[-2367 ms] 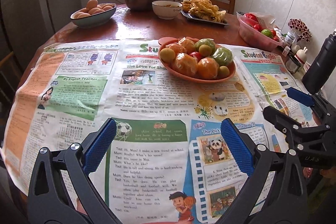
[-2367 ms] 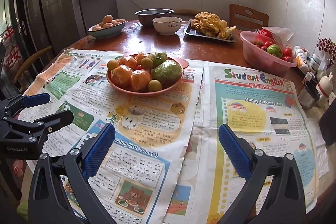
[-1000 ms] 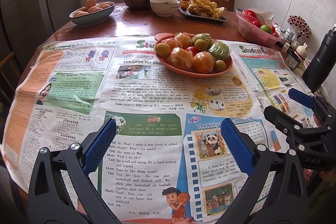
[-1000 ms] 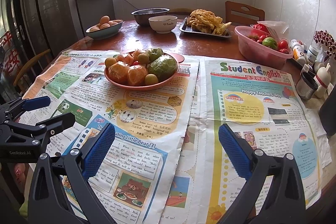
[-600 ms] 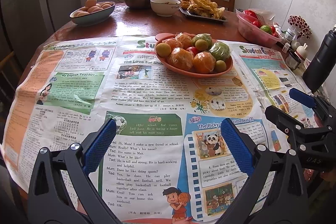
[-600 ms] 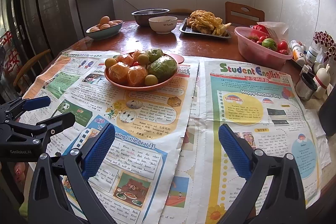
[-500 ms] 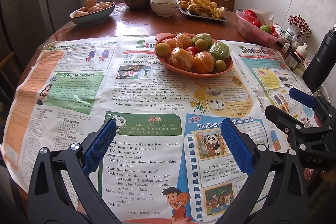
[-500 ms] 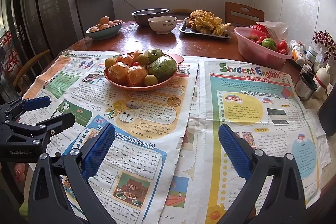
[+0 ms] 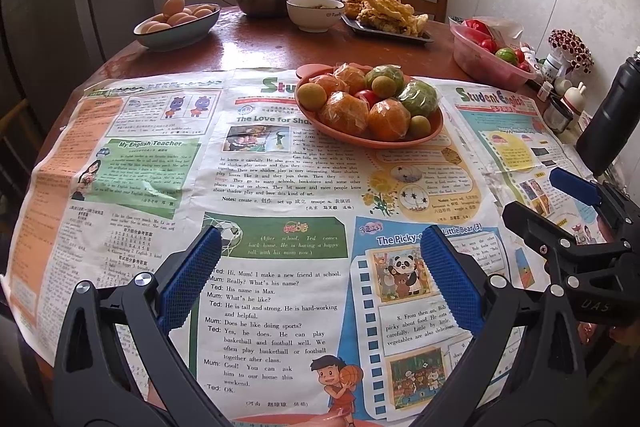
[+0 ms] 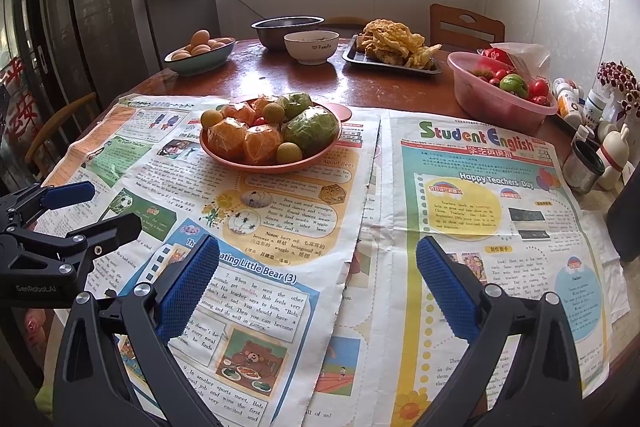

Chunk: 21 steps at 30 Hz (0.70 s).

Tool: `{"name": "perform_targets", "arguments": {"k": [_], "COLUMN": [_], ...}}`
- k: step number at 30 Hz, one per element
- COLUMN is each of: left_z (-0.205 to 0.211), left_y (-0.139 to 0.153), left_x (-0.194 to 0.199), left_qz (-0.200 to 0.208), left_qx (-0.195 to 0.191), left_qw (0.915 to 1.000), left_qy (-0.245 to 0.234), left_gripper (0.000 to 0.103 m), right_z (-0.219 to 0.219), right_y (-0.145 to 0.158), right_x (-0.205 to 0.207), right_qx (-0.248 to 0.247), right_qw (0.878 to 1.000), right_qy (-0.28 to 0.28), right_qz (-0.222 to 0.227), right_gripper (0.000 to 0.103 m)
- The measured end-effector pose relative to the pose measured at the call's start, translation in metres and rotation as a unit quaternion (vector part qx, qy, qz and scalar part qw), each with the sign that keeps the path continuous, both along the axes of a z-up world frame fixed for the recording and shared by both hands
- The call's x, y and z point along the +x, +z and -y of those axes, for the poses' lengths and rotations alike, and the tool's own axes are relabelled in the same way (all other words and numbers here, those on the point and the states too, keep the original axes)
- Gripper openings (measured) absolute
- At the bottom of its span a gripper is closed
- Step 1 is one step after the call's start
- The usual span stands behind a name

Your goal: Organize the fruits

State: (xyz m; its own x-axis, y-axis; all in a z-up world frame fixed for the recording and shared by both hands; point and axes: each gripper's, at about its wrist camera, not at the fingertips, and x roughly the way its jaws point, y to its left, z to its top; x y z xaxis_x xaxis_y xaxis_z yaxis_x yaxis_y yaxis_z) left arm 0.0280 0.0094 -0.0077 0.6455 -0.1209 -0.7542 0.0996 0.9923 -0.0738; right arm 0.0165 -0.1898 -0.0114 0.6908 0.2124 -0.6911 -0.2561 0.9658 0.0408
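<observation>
My salmon-pink plastic plate (image 10: 256, 165) holds wrapped oranges, perhaps limes, unmoved since earlier; left hand-held gripper (image 9: 320, 281) and right hand-held gripper (image 10: 318, 281) both spread, empty.

Masthead: we read "Student English" on the right newspaper (image 10: 476, 143).
Right sheet heading: "Happy Teachers' Day".
Left newspaper (image 9: 256, 187): "My English Teacher", "The Love for Sha…" – cut off by the plate (image 9: 434, 131) – and a "Ted:/Mum:" dialogue.
Story title: "…ating Little Bear (3)"; in the left view "The Picky-e…".
White bowl (image 10: 311, 47): "Family" beside a heart.
Left gripper (image 10: 60, 223): we make out "GenRobot.AI".
Right gripper (image 9: 576, 227): "UAS".
</observation>
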Motion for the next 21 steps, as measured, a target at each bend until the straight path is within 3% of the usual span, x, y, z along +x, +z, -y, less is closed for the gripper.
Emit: {"name": "perform_targets", "arguments": {"k": [12,16,21], "left_z": [0.0028,-0.001,-0.005], "left_y": [0.0032,0.0025,0.0087], "left_x": [-0.0005,0.0031,0.0036], "left_qz": [0.006,-0.001,0.021], "left_qx": [0.011,-0.002,-0.01], "left_qw": [0.9999,1.0,0.9995], "left_qy": [-0.007,0.008,0.02], "left_gripper": [0.094,0.094,0.094], "right_z": [-0.0011,-0.0004,0.004], "right_y": [-0.0014,-0.0017,-0.0029], "right_x": [0.0015,0.0018,0.0035], "right_qx": [-0.002,-0.002,0.001], "right_qw": [1.0,1.0,1.0], "right_qy": [-0.002,-0.003,-0.008], "right_qz": [-0.001,-0.002,-0.004], "right_gripper": [0.099,0.099,0.099]}}
